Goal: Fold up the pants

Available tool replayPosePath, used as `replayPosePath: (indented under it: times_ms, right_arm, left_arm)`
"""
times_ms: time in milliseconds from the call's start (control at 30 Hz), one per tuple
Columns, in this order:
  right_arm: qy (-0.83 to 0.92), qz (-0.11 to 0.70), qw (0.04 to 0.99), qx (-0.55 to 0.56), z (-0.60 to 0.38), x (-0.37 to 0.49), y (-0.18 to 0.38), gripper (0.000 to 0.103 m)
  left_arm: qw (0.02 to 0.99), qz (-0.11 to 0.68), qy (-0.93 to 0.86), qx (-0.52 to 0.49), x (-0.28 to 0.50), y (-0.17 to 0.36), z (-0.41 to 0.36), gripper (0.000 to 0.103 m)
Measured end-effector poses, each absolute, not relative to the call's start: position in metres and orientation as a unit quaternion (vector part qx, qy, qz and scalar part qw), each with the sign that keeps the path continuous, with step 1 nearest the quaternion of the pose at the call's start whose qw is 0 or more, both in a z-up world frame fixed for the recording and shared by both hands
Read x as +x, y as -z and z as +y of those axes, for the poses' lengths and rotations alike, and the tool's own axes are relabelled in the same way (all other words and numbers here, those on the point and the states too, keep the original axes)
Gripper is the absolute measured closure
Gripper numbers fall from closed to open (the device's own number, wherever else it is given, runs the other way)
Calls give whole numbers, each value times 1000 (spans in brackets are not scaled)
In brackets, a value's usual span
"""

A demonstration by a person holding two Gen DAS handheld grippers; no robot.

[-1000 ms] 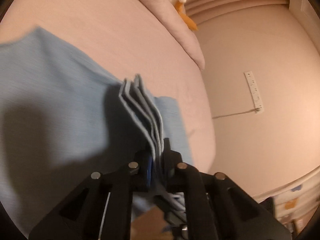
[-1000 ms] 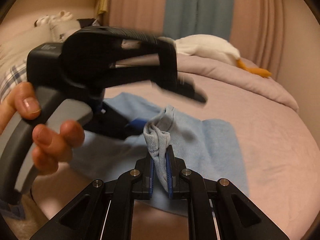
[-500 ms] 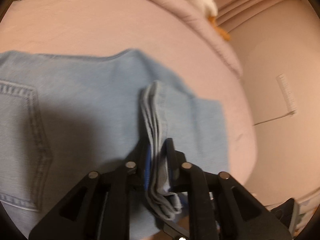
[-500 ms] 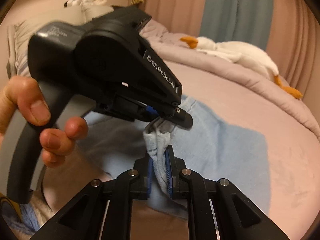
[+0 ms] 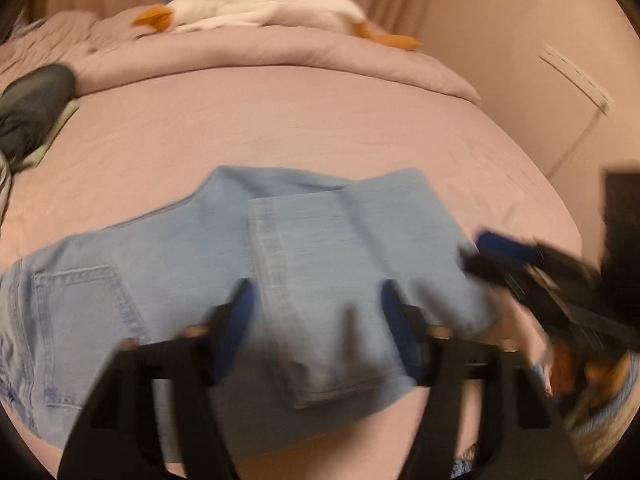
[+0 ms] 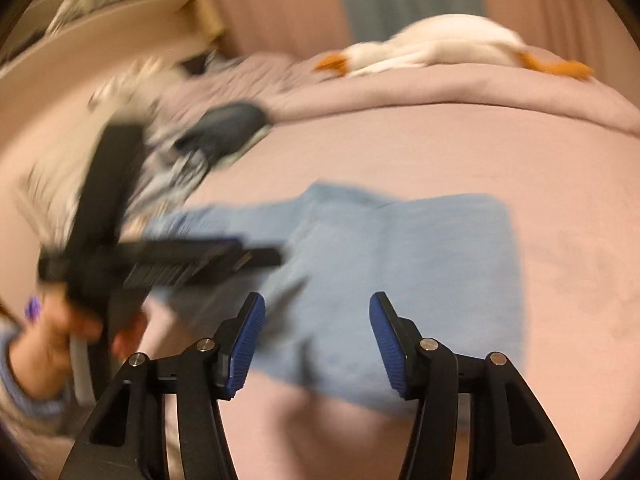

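Light blue jeans (image 5: 352, 248) lie folded on the pink bed (image 5: 280, 132), the leg ends laid over the seat part, with a back pocket showing at the left. My left gripper (image 5: 318, 314) hovers over the near fold. Its jaws are opening and its pads stand clear of the cloth. My right gripper (image 6: 318, 334) is also opening, with only the flat jeans (image 6: 404, 264) beneath it and nothing pinched. Each gripper shows blurred in the other's view: the right gripper (image 5: 520, 272) at the right edge, the left gripper (image 6: 160, 260) at the left, held by a hand (image 6: 60, 340).
A white plush goose (image 5: 260, 8) with an orange beak lies on a rolled pink duvet (image 5: 280, 60) at the far side of the bed. Dark clothes (image 5: 28, 104) are piled at the left. A power strip (image 5: 576, 76) hangs on the wall at the right.
Both grippers, which were shut on bunched jeans fabric, have let it go and opened. The fold now lies flat on the bed, and both views have swung toward the goose.
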State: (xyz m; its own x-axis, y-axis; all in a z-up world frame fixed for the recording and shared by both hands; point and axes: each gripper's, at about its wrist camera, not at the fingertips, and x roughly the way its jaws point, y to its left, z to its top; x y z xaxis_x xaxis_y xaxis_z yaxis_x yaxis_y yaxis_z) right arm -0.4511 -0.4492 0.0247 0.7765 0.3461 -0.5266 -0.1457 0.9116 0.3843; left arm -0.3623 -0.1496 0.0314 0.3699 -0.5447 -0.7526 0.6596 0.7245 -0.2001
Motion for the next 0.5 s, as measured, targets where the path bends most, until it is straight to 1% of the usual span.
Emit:
replayPosePath:
  times_ms: [33, 67, 100, 133, 167, 200, 300, 433, 500]
  right_arm:
    - [-110, 312, 929, 165, -457, -450, -23, 48]
    - [-78, 325, 929, 159, -463, -445, -21, 48]
    - [-62, 330, 929, 155, -467, -442, -19, 49]
    - [-53, 334, 928, 154, -471, -436, -17, 54]
    - [-50, 340, 926, 157, -477, -425, -15, 69]
    - [-41, 347, 924, 158, -482, -413, -14, 73]
    - [-16, 363, 920, 151, -483, -396, -7, 74]
    - [-2, 416, 898, 146, -474, -387, 17, 74]
    - [2, 411, 902, 136, -472, -390, 18, 74]
  left_arm:
    - [822, 429, 367, 76, -363, -28, -154, 89]
    - [820, 433, 365, 87, -364, -25, -160, 92]
    - [817, 437, 362, 102, -365, -19, -167, 92]
    - [814, 440, 363, 108, -366, -16, -170, 92]
    - [808, 448, 366, 111, -366, -10, -173, 91]
    - [805, 453, 365, 114, -366, -8, -178, 90]
    - [794, 476, 353, 132, -364, 9, -180, 90]
    - [797, 470, 354, 137, -363, 11, -177, 89]
    - [798, 468, 353, 140, -362, 12, -176, 89]
